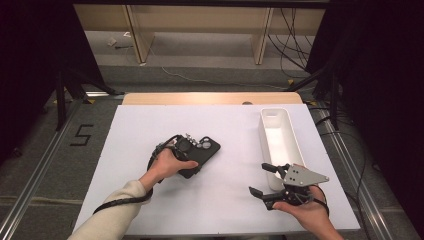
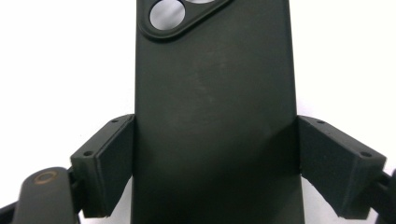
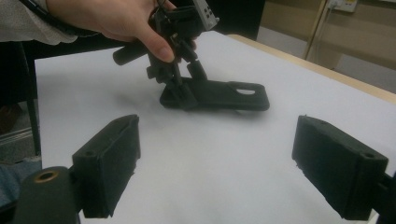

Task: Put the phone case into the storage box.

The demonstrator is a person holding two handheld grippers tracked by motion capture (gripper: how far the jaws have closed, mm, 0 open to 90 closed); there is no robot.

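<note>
Here, a black phone case [image 1: 202, 152] is seen lying flat on the white worktop [image 1: 150, 125], clasped across its width by the left gripper [image 2: 215, 163]. The right gripper [image 1: 263, 179] is held apart, jaws spread and empty, beside a white tray [image 1: 295, 137]. Slippage of the smooth-sided case is judged possible if lifted.

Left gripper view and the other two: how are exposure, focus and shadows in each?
Left gripper view: the white table is blown out, while the matte black phone case between the left hand-held gripper pads stays sharp. Right gripper view: dim, slightly soft, with a faint shadow beside the case. High view: evenly lit table, black surroundings, the white oblong plastic bin bright.
</note>
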